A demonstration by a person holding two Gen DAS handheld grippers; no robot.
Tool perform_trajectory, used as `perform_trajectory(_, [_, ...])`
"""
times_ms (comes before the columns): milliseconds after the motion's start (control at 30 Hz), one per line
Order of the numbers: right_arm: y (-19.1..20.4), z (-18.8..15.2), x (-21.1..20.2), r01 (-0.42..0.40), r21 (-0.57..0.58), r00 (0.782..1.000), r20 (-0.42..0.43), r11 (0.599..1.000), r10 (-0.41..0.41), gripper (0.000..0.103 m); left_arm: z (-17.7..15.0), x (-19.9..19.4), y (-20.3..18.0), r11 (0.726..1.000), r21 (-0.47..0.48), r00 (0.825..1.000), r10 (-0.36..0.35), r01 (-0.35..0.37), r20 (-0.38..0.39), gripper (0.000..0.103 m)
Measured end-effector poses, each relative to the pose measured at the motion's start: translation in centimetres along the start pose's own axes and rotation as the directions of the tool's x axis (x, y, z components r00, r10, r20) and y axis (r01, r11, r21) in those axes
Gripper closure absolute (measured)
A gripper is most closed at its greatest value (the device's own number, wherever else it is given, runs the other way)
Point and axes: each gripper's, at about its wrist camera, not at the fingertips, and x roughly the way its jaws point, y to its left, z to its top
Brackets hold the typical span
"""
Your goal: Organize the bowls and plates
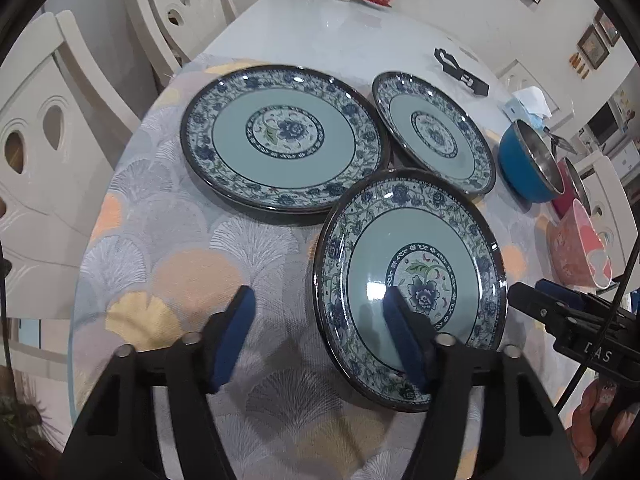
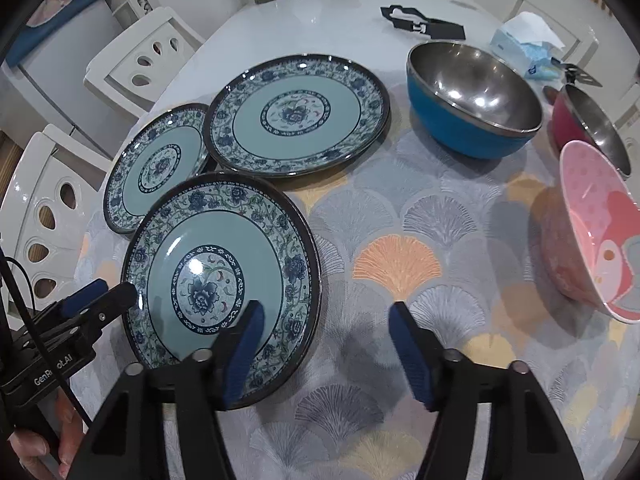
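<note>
Left wrist: left gripper jaws wide, empty | right gripper wide, empty | 3 plates on tablecloth

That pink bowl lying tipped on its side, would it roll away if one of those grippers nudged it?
Probably it would rock or roll: the pink bowl rests tilted on its rounded wall, mouth sideways. The patterned tablecloth likely adds some friction. It looks like light plastic, so even a gentle push may shift it.

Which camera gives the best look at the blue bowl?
The right wrist view: the blue bowl shows whole, with its steel inside and blue wall unobstructed. The left wrist view shows it only small and distorted at the right edge, seen from the side, its inside mostly hidden.
</note>
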Motion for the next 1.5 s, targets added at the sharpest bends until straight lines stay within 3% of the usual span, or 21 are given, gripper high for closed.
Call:
perform_trajectory(300, [0.0, 0.4, 1.3, -0.026, -0.009, 0.999, -0.022, 1.000, 0.026, 0.052, 0.5, 1.0, 0.2, 1.000, -0.008, 1.000, -0.023, 0.023, -0.021, 0.049])
perform_trajectory(433, [0.2, 0.6, 1.7, -0.045, -0.015, 0.999, -0.028, 0.999, 0.044, 0.061, 0.5, 1.5, 0.5, 0.999, -0.017, 0.999, -0.038, 0.037, -0.037, 0.061])
perform_trajectory(500, [0.2, 0.6, 1.9, -0.061, -0.011, 0.998, -0.029, 0.998, 0.061, 0.067, 0.6, 1.5, 0.6, 0.998, -0.017, 0.998, -0.055, 0.054, -0.033, 0.077])
perform_trajectory(633, [0.2, 0.7, 2.4, -0.082, -0.001, 0.996, -0.038, 0.997, 0.082, 0.072, 0.7, 1.8, 0.9, 0.995, -0.040, 0.995, -0.092, 0.091, -0.043, 0.077])
perform_trajectory(967, [0.4, 0.8, 3.1, -0.105, -0.014, 0.994, -0.041, 0.994, 0.105, 0.076, 1.0, 2.3, 0.4, 0.995, -0.023, 0.995, -0.093, 0.092, -0.047, 0.077])
perform_trajectory(1500, [1.5, 0.6, 1.7, -0.066, -0.075, 0.998, -0.014, 0.995, 0.065, 0.075, 1.3, 1.8, 0.1, 0.988, -0.030, 0.988, -0.154, 0.153, -0.032, 0.077])
